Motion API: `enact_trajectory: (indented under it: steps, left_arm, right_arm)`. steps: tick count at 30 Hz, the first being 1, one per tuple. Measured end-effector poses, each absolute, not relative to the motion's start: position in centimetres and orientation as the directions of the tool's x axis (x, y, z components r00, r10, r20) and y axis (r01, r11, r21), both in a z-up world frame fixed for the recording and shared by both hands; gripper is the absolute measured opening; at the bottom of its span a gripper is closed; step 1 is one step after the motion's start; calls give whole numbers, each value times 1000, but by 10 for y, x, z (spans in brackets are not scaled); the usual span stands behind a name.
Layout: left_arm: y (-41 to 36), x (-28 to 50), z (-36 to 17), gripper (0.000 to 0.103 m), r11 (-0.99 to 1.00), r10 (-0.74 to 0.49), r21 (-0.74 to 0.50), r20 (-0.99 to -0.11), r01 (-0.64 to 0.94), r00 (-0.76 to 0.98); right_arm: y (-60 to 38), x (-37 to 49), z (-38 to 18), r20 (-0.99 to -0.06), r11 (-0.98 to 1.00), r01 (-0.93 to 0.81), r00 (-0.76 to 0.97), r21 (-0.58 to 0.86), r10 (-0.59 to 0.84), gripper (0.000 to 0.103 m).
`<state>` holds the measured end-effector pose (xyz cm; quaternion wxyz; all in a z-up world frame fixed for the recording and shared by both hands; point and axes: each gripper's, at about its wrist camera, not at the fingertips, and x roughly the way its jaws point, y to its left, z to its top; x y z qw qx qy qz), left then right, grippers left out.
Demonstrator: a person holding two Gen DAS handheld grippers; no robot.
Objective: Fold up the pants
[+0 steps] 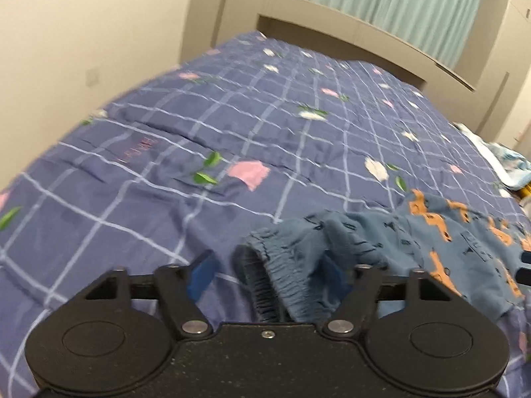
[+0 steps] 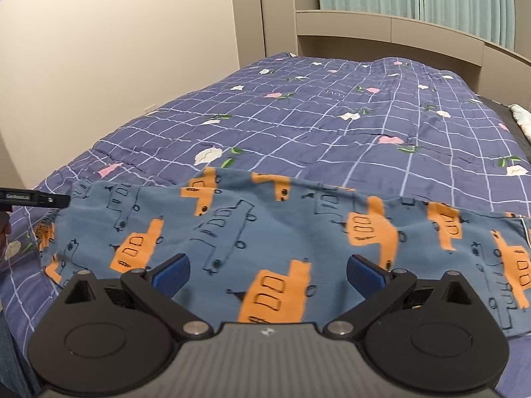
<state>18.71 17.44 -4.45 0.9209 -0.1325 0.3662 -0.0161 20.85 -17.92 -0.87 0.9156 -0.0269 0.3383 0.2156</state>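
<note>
The pants [image 2: 265, 232] are blue with orange truck prints and lie flat across the near end of the bed. In the left wrist view their elastic waistband [image 1: 285, 275] bunches up between my left gripper's fingers. My left gripper [image 1: 268, 275] is open, with the cloth draped over its right blue pad [image 1: 332, 272]. My right gripper [image 2: 268, 273] is open just above the middle of the pants, blue pads wide apart. The left gripper's tip [image 2: 36, 197] shows at the pants' left edge in the right wrist view.
The bed is covered by a purple checked quilt [image 2: 332, 116] with flowers. A beige wall is to the left and a headboard shelf [image 2: 365, 26] with green curtains behind. Light crumpled cloth [image 1: 504, 162] lies at the bed's right edge.
</note>
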Motion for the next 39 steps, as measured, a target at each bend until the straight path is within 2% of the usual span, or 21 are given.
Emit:
enact_trajectory:
  steps: [1, 4, 7, 9, 11, 16, 19, 23, 25, 26, 28, 30, 32, 39]
  left_arm:
    - [175, 188, -45, 53, 961, -149, -271, -672, -53, 725]
    - [171, 189, -47, 47, 965, -148, -258, -681, -45, 717]
    - [168, 189, -46, 33, 967, -122, -244, -688, -69, 715]
    - [162, 186, -37, 11, 977, -72, -196, -682, -87, 728]
    - [154, 181, -24, 3, 987, -38, -142, -661, -75, 749]
    - [145, 166, 9, 4, 994, -3, -84, -624, -63, 782]
    - [144, 164, 8, 4, 996, 29, -42, -645, -73, 764]
    - [153, 172, -15, 4, 993, 36, -57, -696, -105, 717]
    - [154, 175, -24, 6, 992, 33, -61, -715, -110, 698]
    - [154, 175, -25, 11, 991, 36, -63, -718, -116, 695]
    - [152, 173, -23, 28, 990, 58, -46, -715, -130, 697]
    - [149, 170, -15, 54, 991, 74, -27, -701, -131, 709]
    - [142, 171, -7, 66, 993, 75, -16, -684, -118, 726]
    - [72, 208, 3, 79, 999, -28, 16, -653, 51, 757]
  right_arm:
    - [-177, 208, -9, -633, 905, -413, 676, 98, 377, 103]
    - [-172, 207, -11, -642, 906, -410, 668, 104, 376, 103]
    - [-168, 207, -14, -648, 906, -409, 662, 110, 377, 103]
    - [-166, 206, -14, -648, 907, -407, 663, 109, 376, 103]
    - [-165, 206, -14, -646, 908, -405, 665, 108, 374, 103]
    - [-163, 205, -17, -645, 908, -407, 667, 104, 373, 103]
    - [-162, 205, -19, -645, 907, -408, 666, 108, 376, 103]
    - [-159, 206, -25, -656, 911, -401, 664, 94, 359, 103]
    - [-157, 206, -28, -662, 913, -400, 664, 80, 348, 103]
    - [-156, 206, -30, -668, 914, -401, 662, 70, 341, 103]
    - [-154, 205, -34, -672, 912, -407, 661, 50, 332, 103]
    - [-154, 205, -35, -666, 911, -410, 665, 53, 338, 103]
    - [-157, 205, -34, -656, 909, -409, 666, 75, 354, 103]
    - [-179, 198, -28, -620, 922, -371, 701, 106, 353, 103]
